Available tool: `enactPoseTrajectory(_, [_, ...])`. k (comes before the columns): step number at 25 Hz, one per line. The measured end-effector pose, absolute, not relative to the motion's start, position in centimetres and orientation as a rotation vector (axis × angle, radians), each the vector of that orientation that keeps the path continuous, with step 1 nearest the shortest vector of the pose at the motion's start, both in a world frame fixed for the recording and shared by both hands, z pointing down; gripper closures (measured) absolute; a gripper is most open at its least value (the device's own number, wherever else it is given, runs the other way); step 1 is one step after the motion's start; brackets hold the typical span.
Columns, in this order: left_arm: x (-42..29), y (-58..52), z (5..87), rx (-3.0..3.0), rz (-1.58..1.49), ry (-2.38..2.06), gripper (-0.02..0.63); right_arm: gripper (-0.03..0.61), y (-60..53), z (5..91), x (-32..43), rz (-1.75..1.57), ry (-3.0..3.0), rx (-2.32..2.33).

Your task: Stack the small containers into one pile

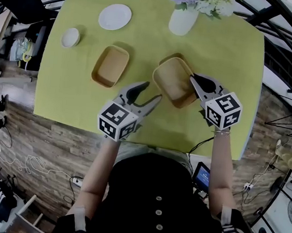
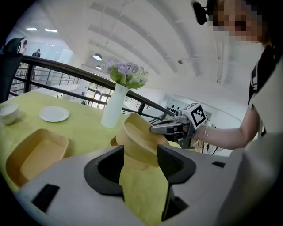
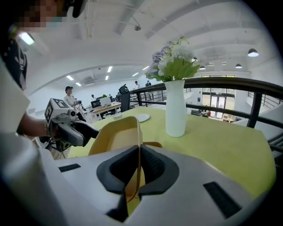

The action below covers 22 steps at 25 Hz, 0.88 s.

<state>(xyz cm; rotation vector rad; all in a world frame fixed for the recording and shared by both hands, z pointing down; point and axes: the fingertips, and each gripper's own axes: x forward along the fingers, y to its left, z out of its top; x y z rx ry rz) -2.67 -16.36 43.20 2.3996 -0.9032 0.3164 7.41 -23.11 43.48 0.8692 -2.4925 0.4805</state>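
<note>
The person's black top [image 1: 149, 200] fills the lower frame. Above it the left gripper [image 1: 153, 91] gapes open; the right gripper [image 1: 194, 81] clamps the rim of a tilted tan container [image 1: 170, 81].

Left container [image 1: 110, 65] lies flat, open side up; tilted container [image 1: 173, 81] (tan too) leans over third container [image 3: 154, 145].

Yellow-green cloth-covered table [image 1: 231, 70]. Bears along the far side a small white bowl [image 1: 70, 37], a flat round white plate [image 1: 114, 16] and a white ceramic vase of flowers [image 1: 183, 20]. Nearer, holds an open tan rounded-rectangular container [image 1: 110, 65] and a second tan container [image 3: 153, 145], mostly hidden.
</note>
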Motion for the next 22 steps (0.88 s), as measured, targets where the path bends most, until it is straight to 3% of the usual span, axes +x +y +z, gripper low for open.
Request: enactPoseTrajectory(22, [-2.0,-17.4,45.7,2.333,0.336,-0.876,0.379,0.554,-26.4,48.1,10.0,0.79,-2.407,0.912])
